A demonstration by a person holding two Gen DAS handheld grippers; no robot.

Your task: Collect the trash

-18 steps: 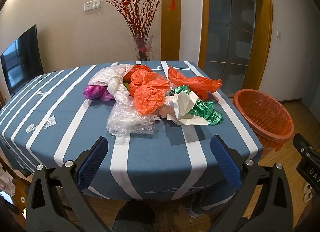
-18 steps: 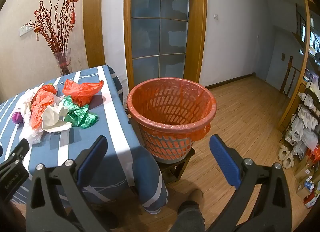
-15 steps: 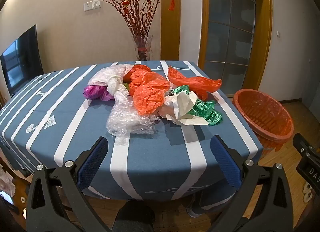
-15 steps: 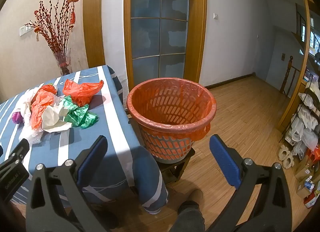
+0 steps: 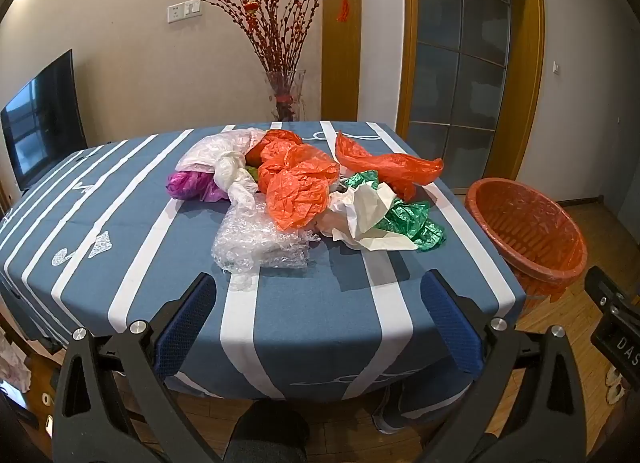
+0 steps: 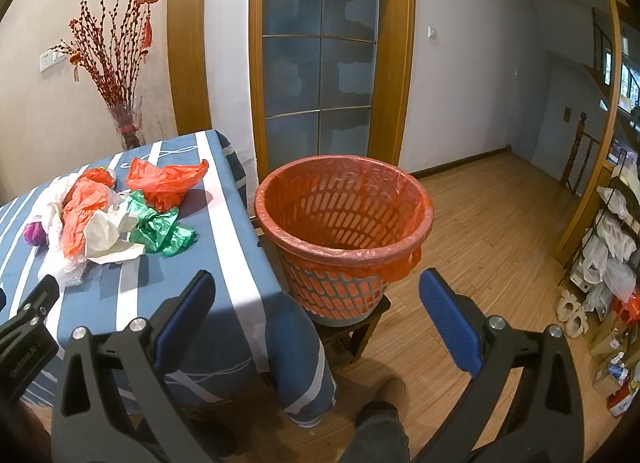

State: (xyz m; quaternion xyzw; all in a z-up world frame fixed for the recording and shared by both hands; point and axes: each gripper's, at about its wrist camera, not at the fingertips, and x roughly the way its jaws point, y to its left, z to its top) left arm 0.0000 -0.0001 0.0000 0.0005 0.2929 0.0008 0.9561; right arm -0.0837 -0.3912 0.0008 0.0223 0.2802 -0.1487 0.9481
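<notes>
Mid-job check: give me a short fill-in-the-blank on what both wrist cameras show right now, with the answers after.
1. The basket beside the table is lined with a bag of ____ colour.
2. The trash piece nearest the left hand-held gripper is the clear ____ wrap.
3. The green bag lies partly under a crumpled ____ sheet.
4. Both the left and the right hand-held gripper are ____.

Answers: orange; bubble; white; open

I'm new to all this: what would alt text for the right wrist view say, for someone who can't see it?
An orange laundry-style trash basket, lined with an orange bag, stands beside a blue striped table. Crumpled plastic bags in orange, green and white lie on the table. The right tool hangs open in the foreground, holding nothing.
</notes>
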